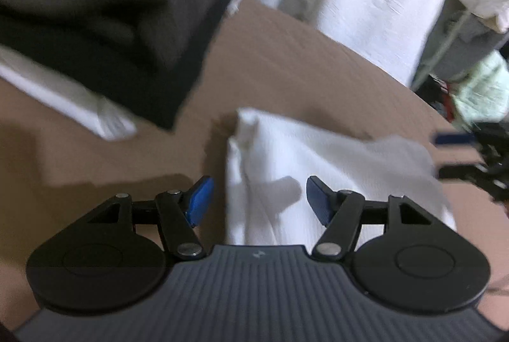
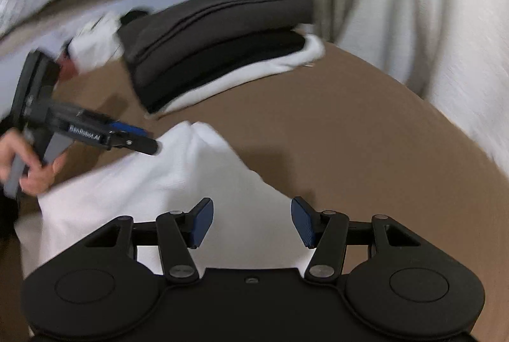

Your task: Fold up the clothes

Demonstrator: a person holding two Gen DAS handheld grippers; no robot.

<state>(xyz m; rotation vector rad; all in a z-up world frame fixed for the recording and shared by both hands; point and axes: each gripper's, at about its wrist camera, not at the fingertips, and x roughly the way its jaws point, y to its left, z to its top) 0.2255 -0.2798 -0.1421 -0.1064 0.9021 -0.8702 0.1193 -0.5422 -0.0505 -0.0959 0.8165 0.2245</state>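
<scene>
Both grippers, left gripper [image 1: 259, 202] and right gripper [image 2: 252, 222], hang spread and empty over the white garment [image 2: 178, 183], near the folded stack [image 2: 219, 40], seemingly poised to pinch its edges

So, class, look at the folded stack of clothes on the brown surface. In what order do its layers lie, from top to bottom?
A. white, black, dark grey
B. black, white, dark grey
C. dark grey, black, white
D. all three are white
C: in the right wrist view the folded stack shows a dark grey garment on top, a black one beneath it, and a white one at the bottom on the brown surface.
</scene>
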